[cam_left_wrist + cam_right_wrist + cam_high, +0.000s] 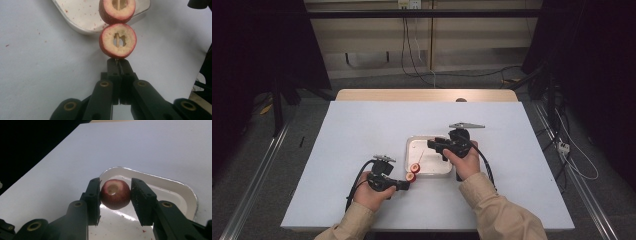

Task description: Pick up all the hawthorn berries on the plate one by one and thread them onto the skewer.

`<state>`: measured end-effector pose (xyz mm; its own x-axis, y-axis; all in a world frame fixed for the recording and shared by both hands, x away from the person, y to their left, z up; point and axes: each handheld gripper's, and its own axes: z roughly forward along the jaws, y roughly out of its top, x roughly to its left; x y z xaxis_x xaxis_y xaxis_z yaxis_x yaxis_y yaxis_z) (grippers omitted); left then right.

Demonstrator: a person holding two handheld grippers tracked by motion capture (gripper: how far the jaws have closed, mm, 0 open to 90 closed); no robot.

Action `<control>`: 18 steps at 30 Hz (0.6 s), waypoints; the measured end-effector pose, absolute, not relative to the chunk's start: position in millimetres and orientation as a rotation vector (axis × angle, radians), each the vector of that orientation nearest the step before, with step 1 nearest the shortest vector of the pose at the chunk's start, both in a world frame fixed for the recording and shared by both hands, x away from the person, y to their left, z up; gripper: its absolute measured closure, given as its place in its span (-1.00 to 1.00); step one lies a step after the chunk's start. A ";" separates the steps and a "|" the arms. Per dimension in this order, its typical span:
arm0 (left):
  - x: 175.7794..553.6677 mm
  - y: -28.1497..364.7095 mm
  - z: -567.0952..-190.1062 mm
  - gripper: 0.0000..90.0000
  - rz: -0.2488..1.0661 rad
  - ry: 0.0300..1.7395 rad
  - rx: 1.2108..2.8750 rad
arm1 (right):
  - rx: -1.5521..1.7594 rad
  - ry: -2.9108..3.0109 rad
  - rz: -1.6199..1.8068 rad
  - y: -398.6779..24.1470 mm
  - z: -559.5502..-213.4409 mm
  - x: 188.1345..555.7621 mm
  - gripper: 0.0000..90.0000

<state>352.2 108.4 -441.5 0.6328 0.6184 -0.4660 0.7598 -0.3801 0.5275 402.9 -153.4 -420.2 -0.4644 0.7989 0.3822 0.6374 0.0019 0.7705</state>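
**Cored fruit could slip before it reached the skewer**

The cored red fruit [115,193] sat between the jaws of the right hand-held gripper [115,195], lifted just above the white tray [185,192]. The jaws pinched it by its rounded sides, so it could squirt out or rotate, turning its bored hole off line. The left hand-held gripper [119,65] was pressed together on the thin wooden skewer [116,40], which already carried two fruit pieces [117,40] beside the tray's edge. Held only at its very end, the stick might tilt or slide under a push. A missed hole could split the fruit or drop it onto the tabletop [362,135]
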 end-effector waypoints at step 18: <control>353.0 108.1 -440.1 1.00 -0.260 1.076 2.117 | 1.470 2.140 1.471 -141.7 -417.6 396.5 0.36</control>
<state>353.0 108.1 -440.1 0.6283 0.6163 -0.4748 0.7650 -0.3785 0.5211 396.5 -141.7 -417.6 -0.5052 0.7796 0.3701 0.6247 0.0345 0.7801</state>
